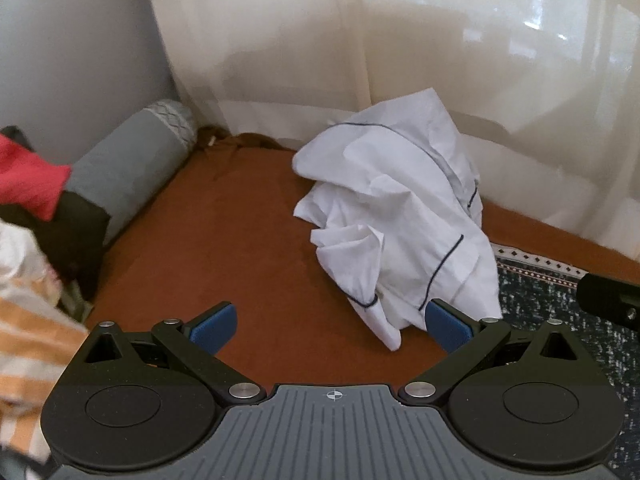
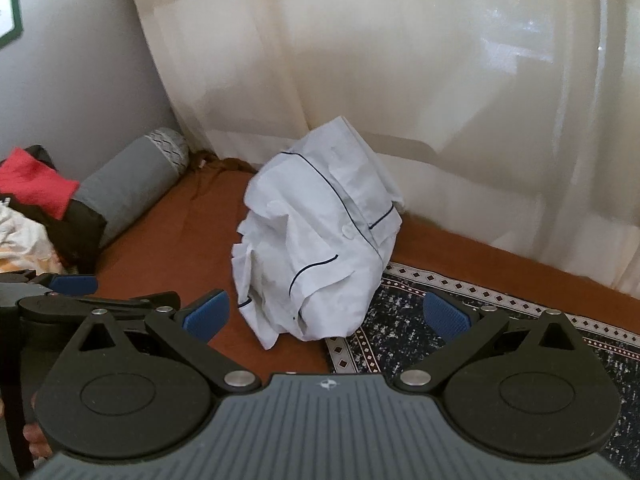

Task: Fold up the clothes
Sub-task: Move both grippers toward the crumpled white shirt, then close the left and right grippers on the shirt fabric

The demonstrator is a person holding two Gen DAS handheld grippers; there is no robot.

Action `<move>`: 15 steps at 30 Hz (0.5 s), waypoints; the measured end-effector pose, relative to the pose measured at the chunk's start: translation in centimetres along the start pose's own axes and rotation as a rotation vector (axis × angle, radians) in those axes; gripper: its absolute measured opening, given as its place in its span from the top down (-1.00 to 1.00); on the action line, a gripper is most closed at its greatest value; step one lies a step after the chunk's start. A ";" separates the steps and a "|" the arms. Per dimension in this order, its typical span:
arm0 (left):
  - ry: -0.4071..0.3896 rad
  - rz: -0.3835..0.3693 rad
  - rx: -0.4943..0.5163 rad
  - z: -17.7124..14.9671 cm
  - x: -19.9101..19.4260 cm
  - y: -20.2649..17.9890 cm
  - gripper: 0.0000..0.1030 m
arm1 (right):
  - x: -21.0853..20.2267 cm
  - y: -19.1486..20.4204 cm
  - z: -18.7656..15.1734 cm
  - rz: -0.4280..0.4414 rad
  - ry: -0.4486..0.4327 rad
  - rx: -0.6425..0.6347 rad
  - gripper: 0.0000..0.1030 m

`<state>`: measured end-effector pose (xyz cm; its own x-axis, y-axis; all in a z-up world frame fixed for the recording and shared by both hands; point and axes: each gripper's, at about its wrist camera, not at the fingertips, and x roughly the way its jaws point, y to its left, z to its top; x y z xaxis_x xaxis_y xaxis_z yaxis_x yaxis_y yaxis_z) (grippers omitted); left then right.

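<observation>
A crumpled white garment with thin dark piping [image 1: 400, 220] lies in a heap on the rust-brown bed sheet [image 1: 224, 240], straight ahead of both grippers. My left gripper [image 1: 330, 324] is open just short of the heap's near edge, its blue pads wide apart with nothing between them. From the right wrist the same garment [image 2: 316, 248] partly overlaps a patterned dark rug [image 2: 420, 328]. My right gripper [image 2: 326, 316] is open too, just before the heap's near hem. The left gripper [image 2: 72, 284] shows at the left edge of the right wrist view.
A pile of other clothes [image 1: 28, 208], red, black, white and orange-striped, sits at the left. A grey bolster pillow [image 1: 132, 168] lies along the wall. Cream curtains [image 1: 440, 60] hang behind the heap. The patterned rug [image 1: 560, 300] covers the right side.
</observation>
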<state>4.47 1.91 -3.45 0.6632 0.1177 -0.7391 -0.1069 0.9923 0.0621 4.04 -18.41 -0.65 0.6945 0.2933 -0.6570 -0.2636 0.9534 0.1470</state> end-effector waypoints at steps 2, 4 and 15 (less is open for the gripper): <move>0.003 -0.015 0.018 0.4 1.7 0.4 -1.00 | 1.3 0.6 0.4 -0.026 0.008 0.000 -1.00; 0.025 -0.031 0.031 0.9 3.7 1.0 -1.00 | 2.7 1.2 0.9 -0.052 0.019 0.001 -1.00; 0.093 -0.108 0.073 2.0 10.5 3.3 -1.00 | 9.0 4.1 2.6 -0.142 0.099 0.002 -1.00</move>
<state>12.55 6.48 -9.70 0.5961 0.0094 -0.8028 0.0177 0.9995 0.0248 10.99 -11.71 -4.07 0.6553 0.1476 -0.7408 -0.1662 0.9849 0.0492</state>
